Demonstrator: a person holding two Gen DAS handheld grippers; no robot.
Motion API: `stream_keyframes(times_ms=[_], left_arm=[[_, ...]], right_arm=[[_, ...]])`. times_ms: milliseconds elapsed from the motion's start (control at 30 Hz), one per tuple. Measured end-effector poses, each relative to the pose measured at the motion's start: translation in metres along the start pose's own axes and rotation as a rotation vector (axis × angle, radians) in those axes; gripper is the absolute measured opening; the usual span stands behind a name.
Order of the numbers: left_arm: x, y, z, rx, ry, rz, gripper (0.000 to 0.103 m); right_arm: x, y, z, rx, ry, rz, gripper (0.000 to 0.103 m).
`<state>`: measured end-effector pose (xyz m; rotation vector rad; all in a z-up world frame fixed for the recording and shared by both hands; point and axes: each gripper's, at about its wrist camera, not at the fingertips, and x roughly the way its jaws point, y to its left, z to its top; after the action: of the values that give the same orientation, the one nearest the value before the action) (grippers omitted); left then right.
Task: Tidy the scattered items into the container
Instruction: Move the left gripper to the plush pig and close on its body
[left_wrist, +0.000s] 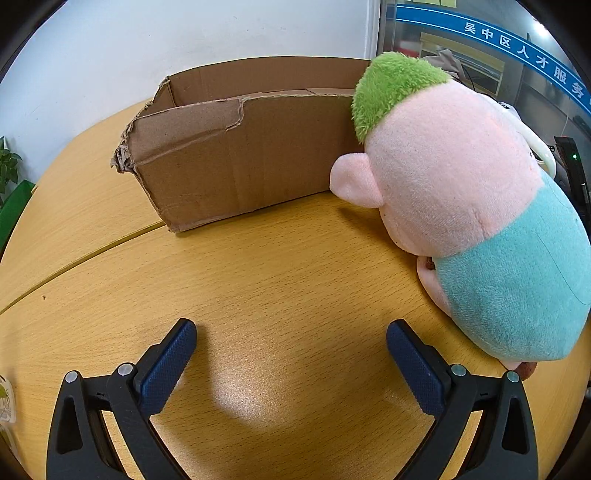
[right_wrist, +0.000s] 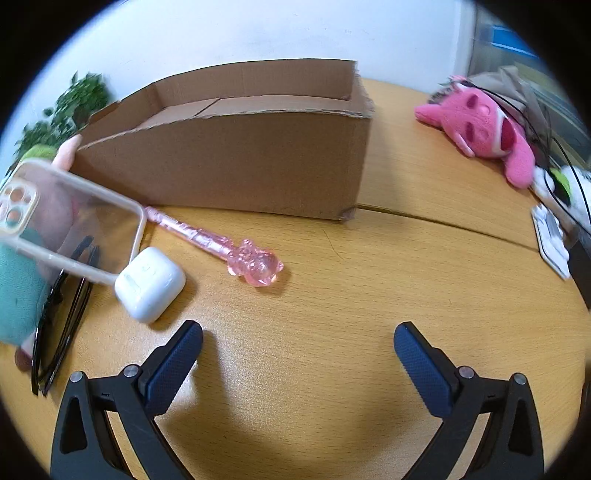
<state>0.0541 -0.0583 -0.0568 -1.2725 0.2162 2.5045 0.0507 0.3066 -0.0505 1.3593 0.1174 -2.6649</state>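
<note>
My left claw (left_wrist: 291, 338) hangs spread wide over bare wood with nothing between its blue pads (left_wrist: 173, 354). Just off its right finger lies a plush doll (left_wrist: 461, 206) with a pink head, a tuft of green hair and a teal body, lying on the tabletop (left_wrist: 258, 266). The doll's head is close against the near wall of the cardboard box (left_wrist: 236, 162), though I cannot tell whether they touch. The box stands open at the top, its near left corner torn and crumpled, and its inside is mostly hidden from this side.

My right claw (right_wrist: 298, 339) is likewise released, fingers far apart and gripping nothing, above the same tabletop. Ahead of its left finger sits a white earbud case (right_wrist: 149, 284). One corner of a clear phone case (right_wrist: 70, 221) rests on or against it, and under that case's lower edge lies a pair of dark glasses (right_wrist: 59, 325), folded flat. The plush doll shows through the clear case and at the left edge. A pink translucent pen (right_wrist: 221, 247) with a bear-shaped top lies beyond the earbud case, its thin end pointing towards the box's front wall and its bear end towards me. The box stands behind all of these; what I can see of its inside shows only its floor flaps.

Well off to the right of the box lies a pink plush toy (right_wrist: 480, 129), apart from the rest, near some dark cables and white items I cannot make out. A green plant (right_wrist: 74, 107) stands blurred at the far left.
</note>
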Motion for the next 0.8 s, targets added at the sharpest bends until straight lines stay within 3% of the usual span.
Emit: stream_keyframes(times_ms=[467,600,800], left_arm=[[-0.001,-0.013,-0.005,-0.044,-0.005,0.049,0.103],[-0.022,-0.013,-0.011,-0.089,-0.063,0.131,0.103],[-0.070,-0.019,-0.003,-0.183,-0.171,0.060,0.103]], right_arm=[[-0.016,0.013,-0.017,0.051,0.002,-0.037,0.103],[-0.020,0.011,-0.021,0.084,0.020,-0.057,0.103],[-0.023,0.018,-0.025,0.074,0.028,-0.053,0.103]])
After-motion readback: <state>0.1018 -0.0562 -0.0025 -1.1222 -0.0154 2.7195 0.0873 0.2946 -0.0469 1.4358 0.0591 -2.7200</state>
